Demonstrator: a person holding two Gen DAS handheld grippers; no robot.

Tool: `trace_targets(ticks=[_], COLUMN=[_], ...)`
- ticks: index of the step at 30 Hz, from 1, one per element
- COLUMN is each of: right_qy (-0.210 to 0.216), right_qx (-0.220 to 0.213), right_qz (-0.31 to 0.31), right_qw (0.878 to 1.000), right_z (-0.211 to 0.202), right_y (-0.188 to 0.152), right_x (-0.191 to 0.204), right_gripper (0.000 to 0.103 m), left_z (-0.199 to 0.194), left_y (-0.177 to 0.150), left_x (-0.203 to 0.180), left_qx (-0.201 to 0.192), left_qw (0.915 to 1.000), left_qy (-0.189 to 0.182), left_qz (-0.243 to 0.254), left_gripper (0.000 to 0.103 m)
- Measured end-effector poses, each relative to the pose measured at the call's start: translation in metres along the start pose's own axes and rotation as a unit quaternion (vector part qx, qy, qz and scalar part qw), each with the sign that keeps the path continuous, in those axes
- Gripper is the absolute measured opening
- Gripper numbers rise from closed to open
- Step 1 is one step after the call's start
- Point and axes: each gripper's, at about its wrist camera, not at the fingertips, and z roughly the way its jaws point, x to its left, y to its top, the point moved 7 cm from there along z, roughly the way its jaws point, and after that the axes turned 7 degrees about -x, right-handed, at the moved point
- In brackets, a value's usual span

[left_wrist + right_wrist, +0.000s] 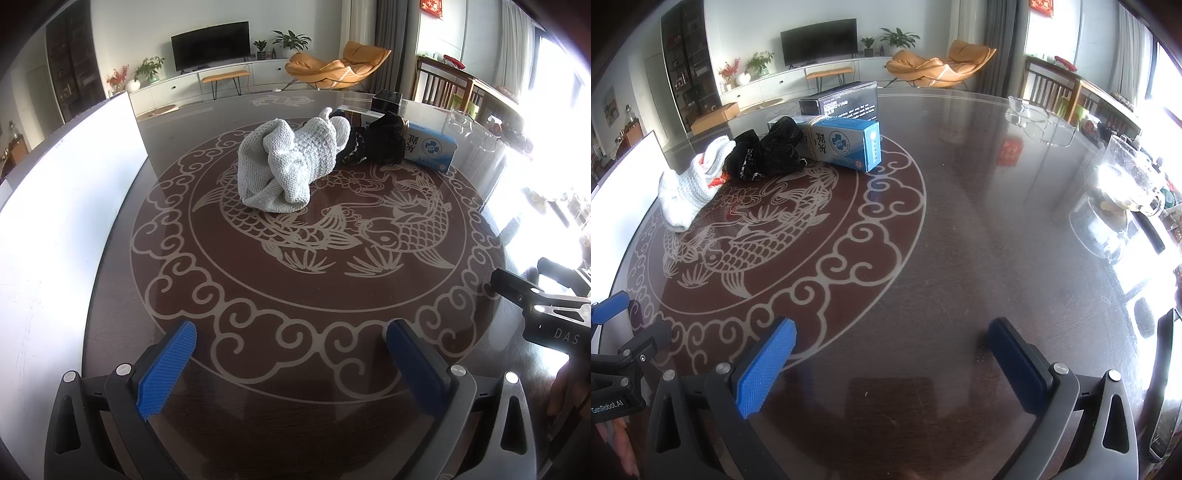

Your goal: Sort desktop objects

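My left wrist view puts the white knit (284, 162) at upper centre of the frame, on the fish medallion (314, 236) of the table (258, 424), with the black cloth (373, 142) touching its right side and the blue box (430, 147) just beyond that. The black box (386, 99) barely peeks out behind them. My right wrist view shows the black box (846, 101) plainly at upper centre, printed side toward me, behind the blue box (849, 142). It also shows glassware (1108, 221) at the right edge, which glare washes out on the left view. My left gripper (291, 354) is wide open, holding nothing, above the medallion's cloud border. My right gripper (892, 354) is equally spread and empty, over bare tabletop at lower centre.
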Motion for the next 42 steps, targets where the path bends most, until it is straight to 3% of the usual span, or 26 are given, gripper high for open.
trace_targets(ticks=[27, 31, 35, 37, 38, 42], right_qy=[0.0, 0.0, 0.0, 0.0, 0.0, 0.0], right_qx=[0.0, 0.0, 0.0, 0.0, 0.0, 0.0], right_qz=[0.0, 0.0, 0.0, 0.0, 0.0, 0.0], right_qw=[1.0, 1.0, 1.0, 1.0, 1.0, 1.0], right_z=[0.0, 0.0, 0.0, 0.0, 0.0, 0.0], right_y=[-0.001, -0.001, -0.001, -0.001, -0.001, -0.001], right_x=[0.0, 0.0, 0.0, 0.0, 0.0, 0.0], right_gripper=[0.103, 0.103, 0.103, 0.103, 0.103, 0.103], left_z=[0.001, -0.005, -0.028, -0.027, -0.023, 0.027], left_y=[0.0, 0.001, 0.029, 0.059, 0.069, 0.097], left_x=[0.0, 0.001, 0.008, 0.005, 0.003, -0.01], left_qx=[0.001, -0.006, -0.068, -0.09, -0.089, -0.019], left_qw=[1.0, 0.9995, 0.9976, 0.9956, 0.9953, 0.991], left_qy=[-0.001, -0.03, -0.007, 0.005, 0.008, 0.041], left_qz=[0.0, -0.003, 0.005, 0.026, 0.039, 0.126], left_gripper=[0.103, 0.103, 0.103, 0.103, 0.103, 0.103])
